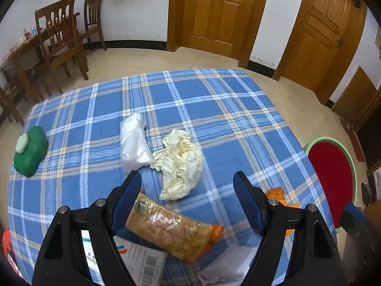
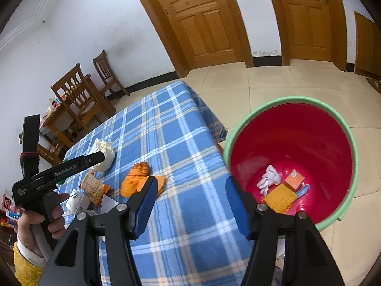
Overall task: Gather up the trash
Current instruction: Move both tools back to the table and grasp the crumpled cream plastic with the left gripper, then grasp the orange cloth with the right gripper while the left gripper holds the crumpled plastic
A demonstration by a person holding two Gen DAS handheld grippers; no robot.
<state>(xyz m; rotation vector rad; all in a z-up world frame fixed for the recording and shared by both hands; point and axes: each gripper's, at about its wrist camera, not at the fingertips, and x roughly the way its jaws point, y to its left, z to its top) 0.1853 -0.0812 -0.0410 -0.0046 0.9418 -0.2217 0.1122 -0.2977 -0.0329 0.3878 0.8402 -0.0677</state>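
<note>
Trash lies scattered on the blue plaid worktop (image 1: 214, 109): a snack packet (image 1: 171, 228) below the open, empty left hand-held gripper (image 1: 188, 190), while the right hand-held gripper (image 2: 191, 199), jaws apart and empty, hangs beside the red bin (image 2: 295, 138).

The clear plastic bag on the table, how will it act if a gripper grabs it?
The clear bag looks thin and crumpled, so it will probably be floppy and sag from the pinch. It seems empty, so likely very light. Its glossy film may slip, and it touches the cream wrapper, which might get dragged along.
</note>
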